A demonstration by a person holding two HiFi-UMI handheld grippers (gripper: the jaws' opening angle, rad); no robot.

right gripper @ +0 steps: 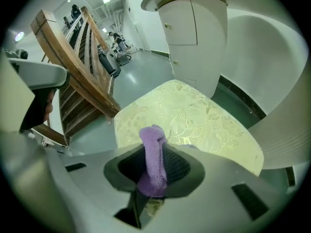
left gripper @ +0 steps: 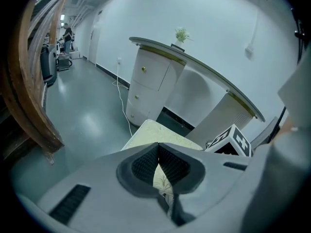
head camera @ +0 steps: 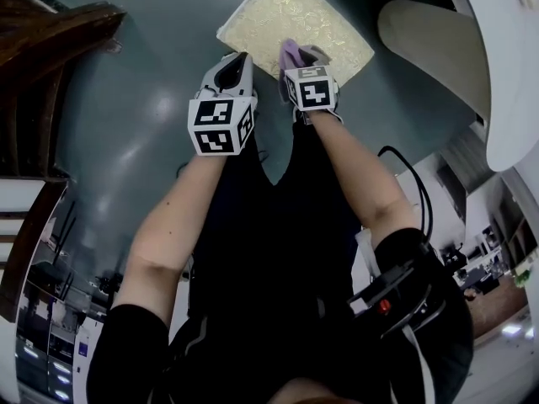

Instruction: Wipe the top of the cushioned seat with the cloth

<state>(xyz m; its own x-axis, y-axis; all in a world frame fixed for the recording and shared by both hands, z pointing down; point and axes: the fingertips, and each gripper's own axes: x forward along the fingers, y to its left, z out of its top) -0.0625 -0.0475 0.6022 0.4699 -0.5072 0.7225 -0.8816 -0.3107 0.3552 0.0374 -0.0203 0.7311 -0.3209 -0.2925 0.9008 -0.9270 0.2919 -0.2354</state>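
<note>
The cushioned seat (head camera: 296,25) has a pale yellow-green top with a leaf pattern and stands on the grey floor ahead of me; it also fills the right gripper view (right gripper: 194,118) and peeks past the left jaws (left gripper: 160,136). A purple cloth (right gripper: 153,157) is pinched upright in my right gripper (right gripper: 154,165), which hovers over the seat's near edge; in the head view the cloth (head camera: 290,56) shows just ahead of that gripper (head camera: 305,64). My left gripper (left gripper: 158,165) is shut and empty, held beside the seat's near left corner (head camera: 232,70).
A white curved counter with drawers (left gripper: 150,84) stands behind the seat, with a cable running down to the floor. A wooden stair rail (right gripper: 80,72) lies to the left. Another pale round surface (head camera: 434,45) is at the right.
</note>
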